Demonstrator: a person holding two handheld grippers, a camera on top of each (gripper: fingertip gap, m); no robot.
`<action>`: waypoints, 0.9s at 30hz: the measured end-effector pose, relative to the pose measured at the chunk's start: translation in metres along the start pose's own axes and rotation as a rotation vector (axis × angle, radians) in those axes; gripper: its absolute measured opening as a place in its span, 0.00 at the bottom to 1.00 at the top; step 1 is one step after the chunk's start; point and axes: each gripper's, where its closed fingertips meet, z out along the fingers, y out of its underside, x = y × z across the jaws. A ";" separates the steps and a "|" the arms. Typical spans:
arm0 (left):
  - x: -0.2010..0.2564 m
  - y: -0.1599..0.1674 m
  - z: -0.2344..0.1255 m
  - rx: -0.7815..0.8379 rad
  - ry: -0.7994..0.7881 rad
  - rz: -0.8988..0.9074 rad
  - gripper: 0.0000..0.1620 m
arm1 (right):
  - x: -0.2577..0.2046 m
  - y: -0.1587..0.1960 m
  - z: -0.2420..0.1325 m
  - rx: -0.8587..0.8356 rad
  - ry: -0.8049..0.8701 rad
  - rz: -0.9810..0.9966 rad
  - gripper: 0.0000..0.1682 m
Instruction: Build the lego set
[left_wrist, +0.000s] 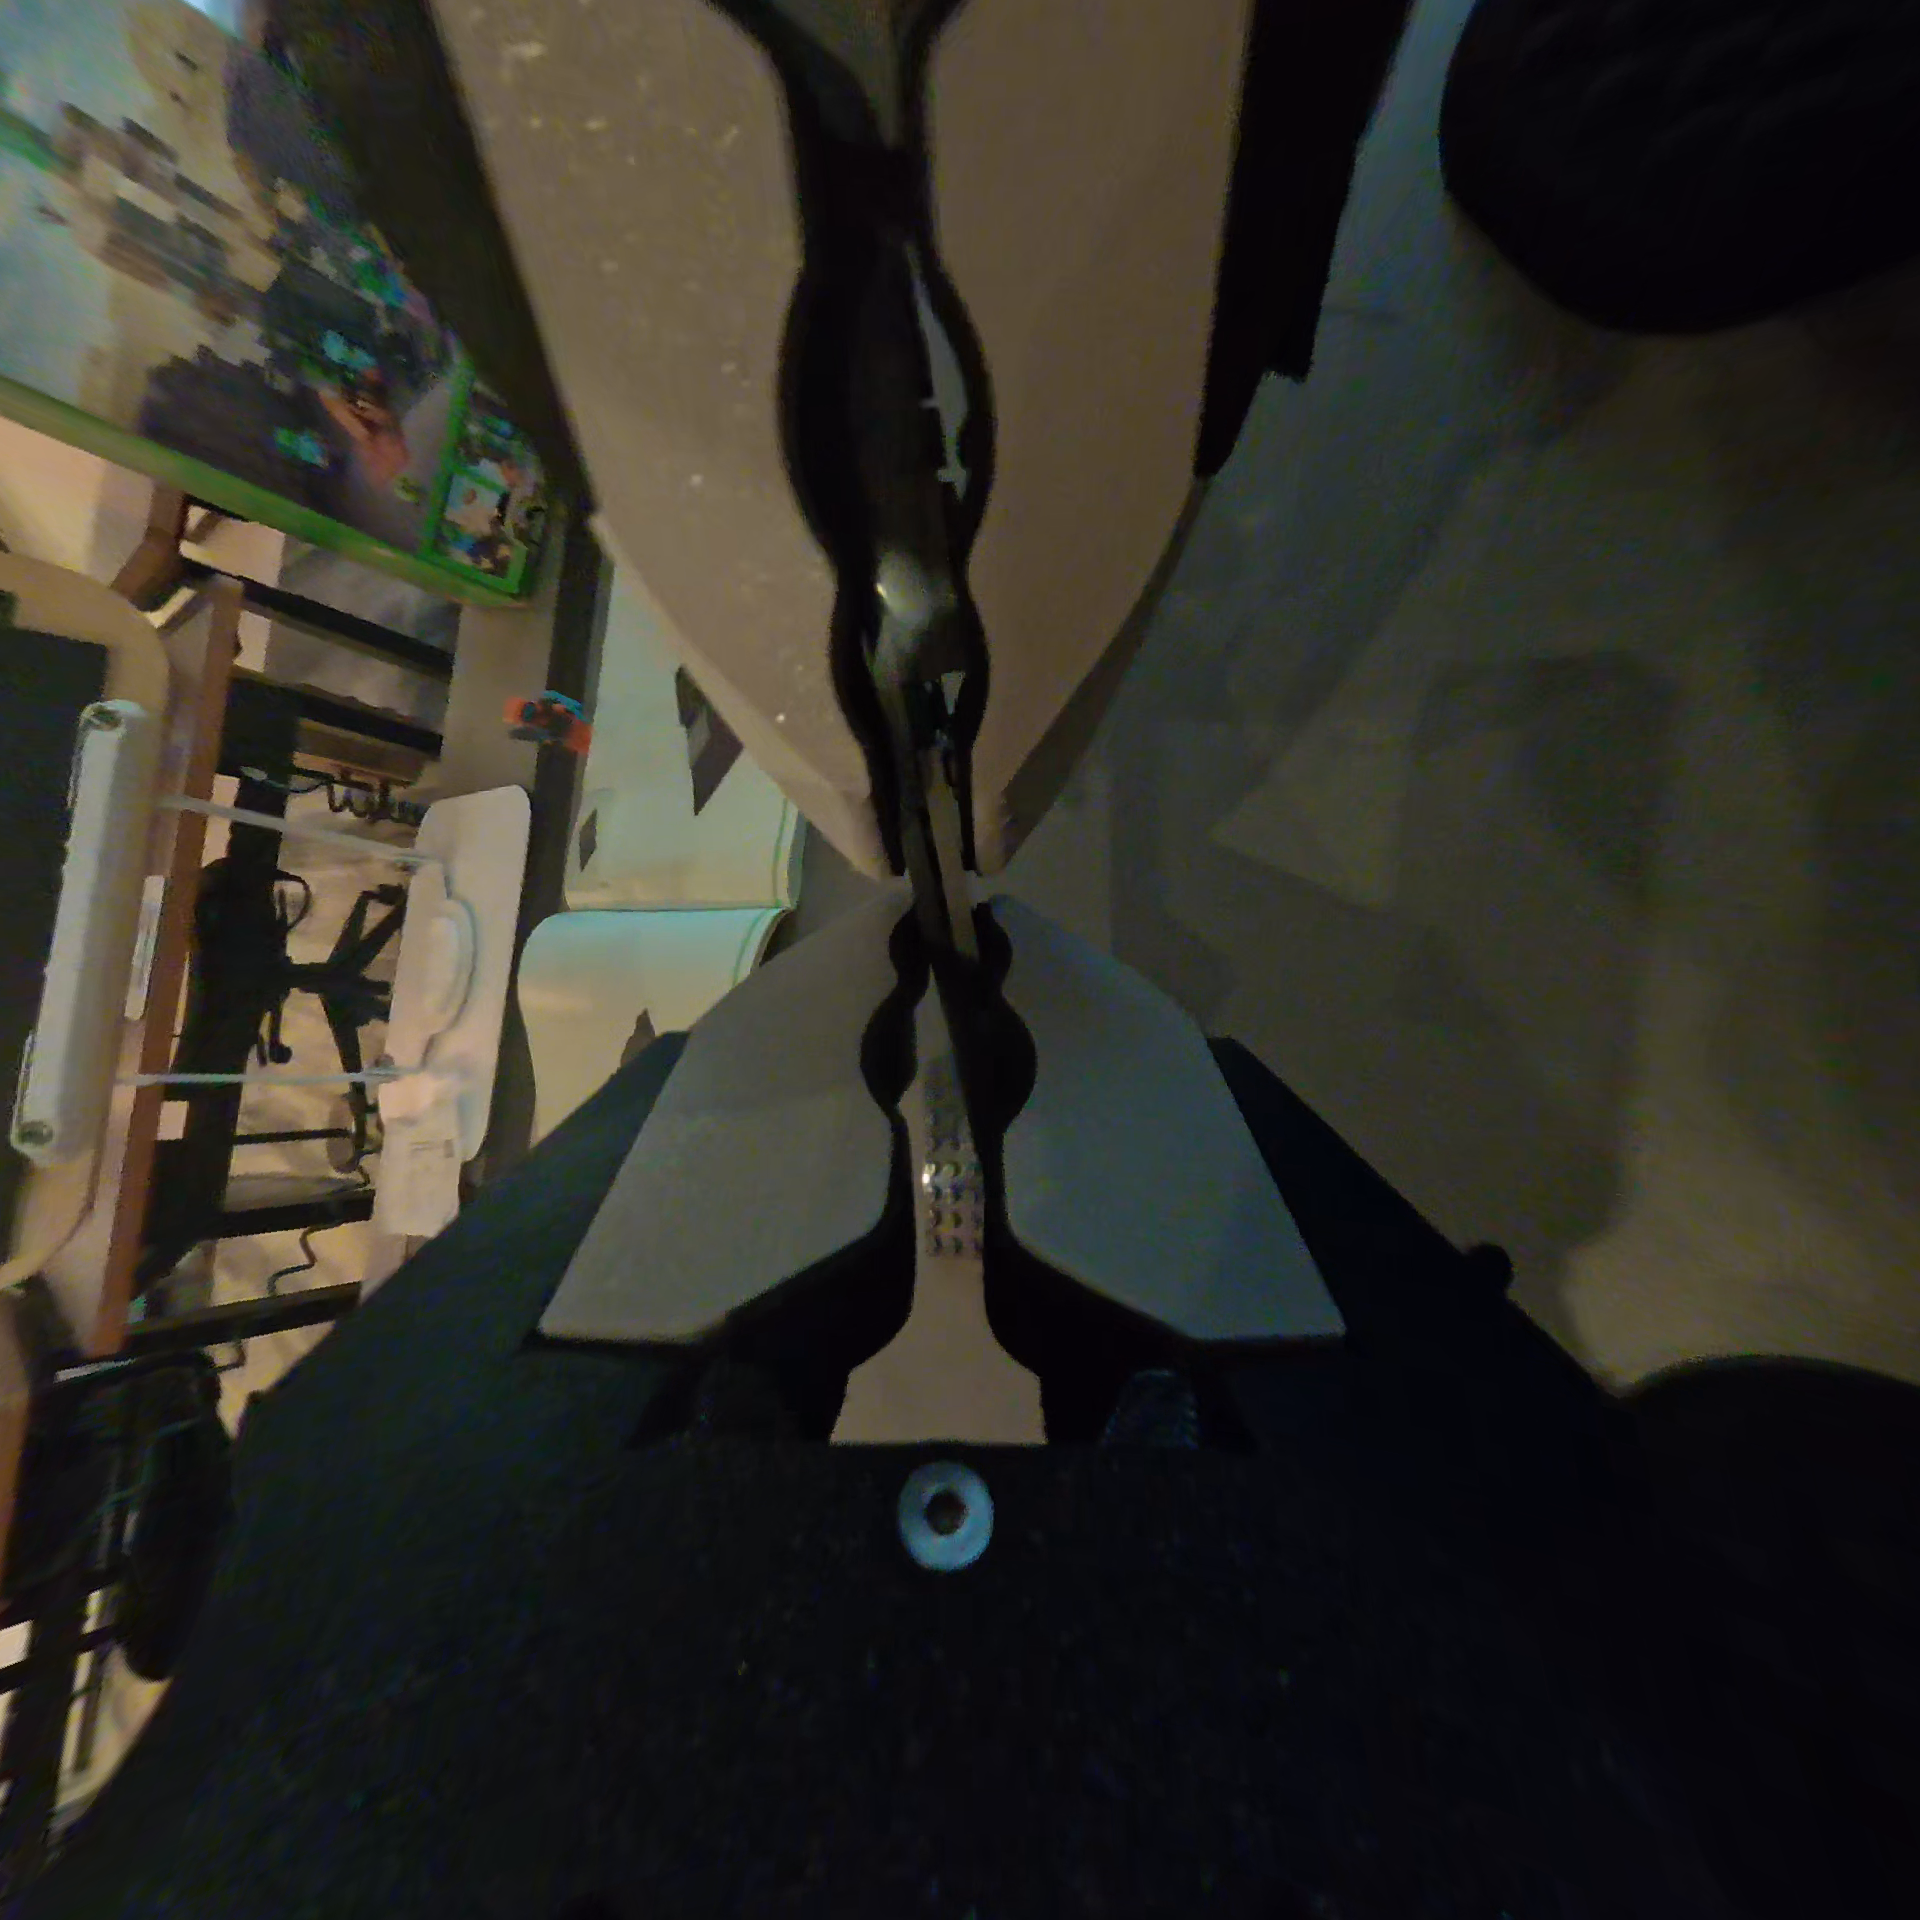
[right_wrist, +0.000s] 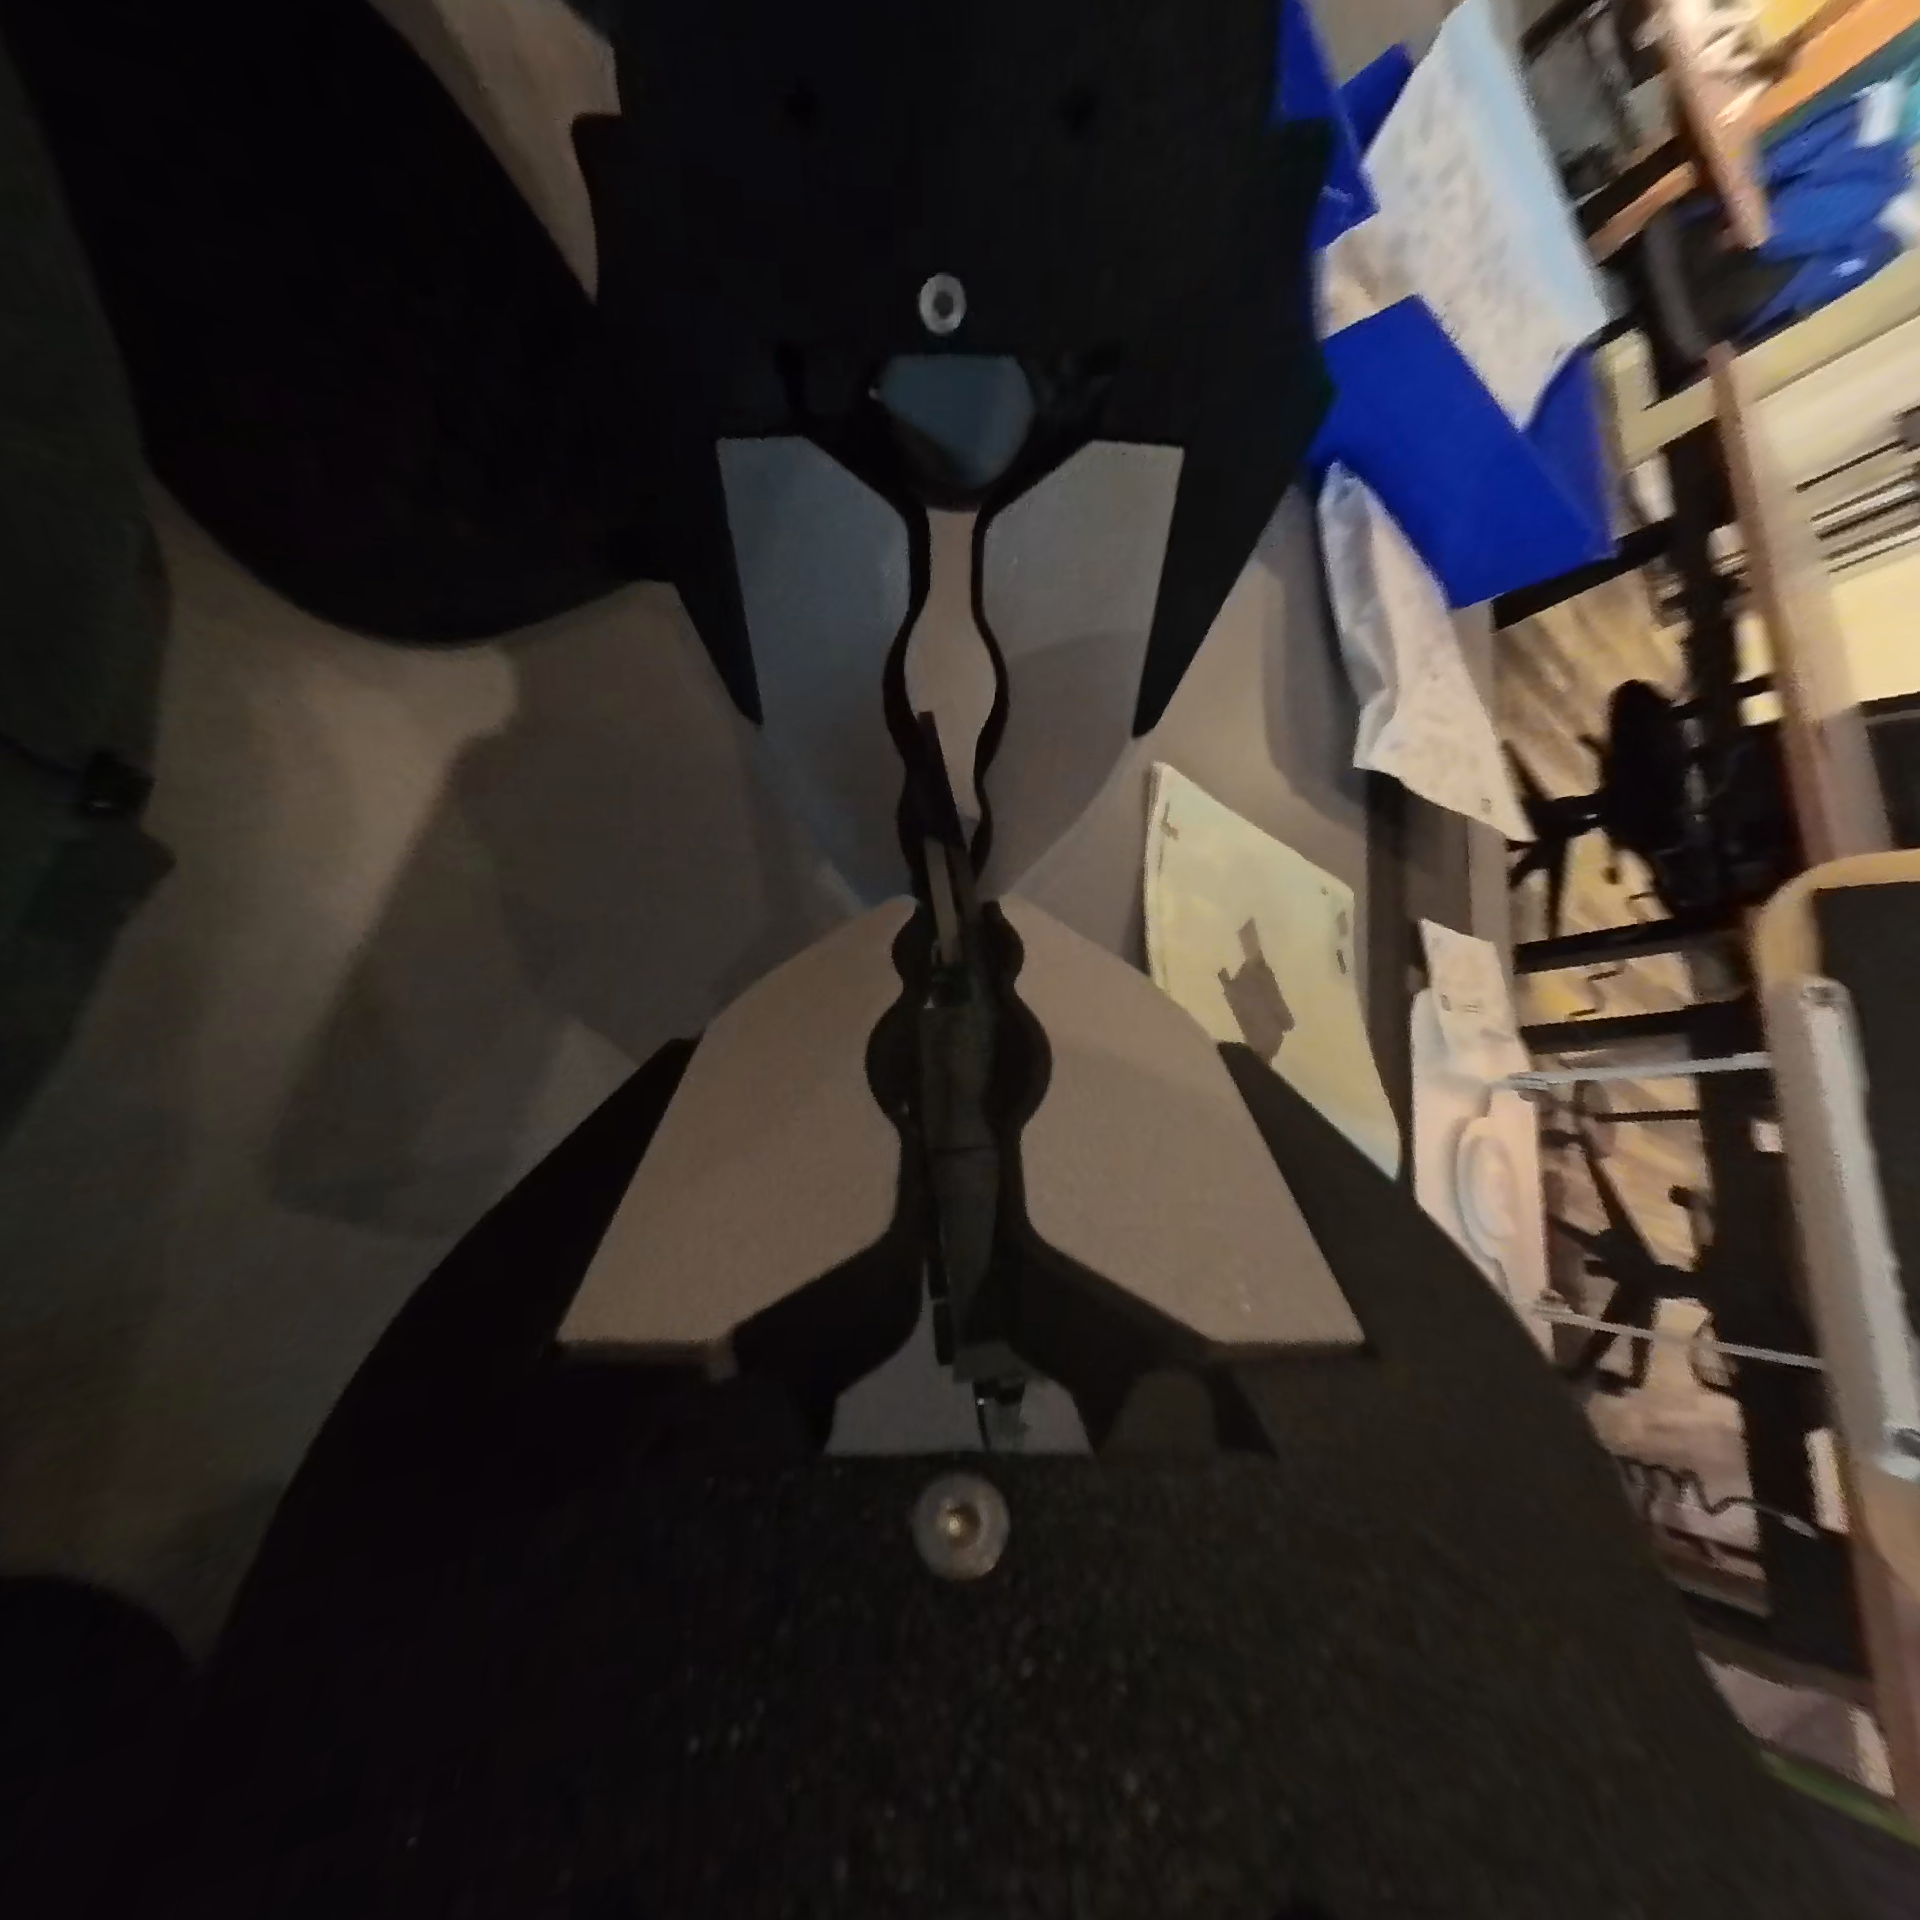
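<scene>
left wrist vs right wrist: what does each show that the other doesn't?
Left wrist only: the green-edged lego box at upper left and a small red-and-blue object on the table beyond it.

Right wrist only: blue bins and a printed plastic bag at upper right.

Both: the two grippers tip to tip, left gripper and right gripper, each shut on a thin dark lego piece; the open instruction booklet; the grey table.

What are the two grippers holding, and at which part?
Both are shut tip to tip on one thin dark piece: the left gripper pinches one end, the right gripper the other. What piece it is cannot be told.
</scene>
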 end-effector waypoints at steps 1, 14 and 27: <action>0.000 -0.001 -0.001 0.018 -0.011 -0.008 0.05 | 0.000 -0.001 0.000 0.013 0.011 0.003 0.05; 0.016 -0.015 -0.008 0.196 0.009 -0.127 0.05 | -0.017 -0.006 -0.006 0.254 0.027 0.102 0.05; 0.015 0.002 0.006 -0.085 0.135 -0.107 0.05 | -0.014 0.020 0.003 -0.199 0.014 -0.105 0.08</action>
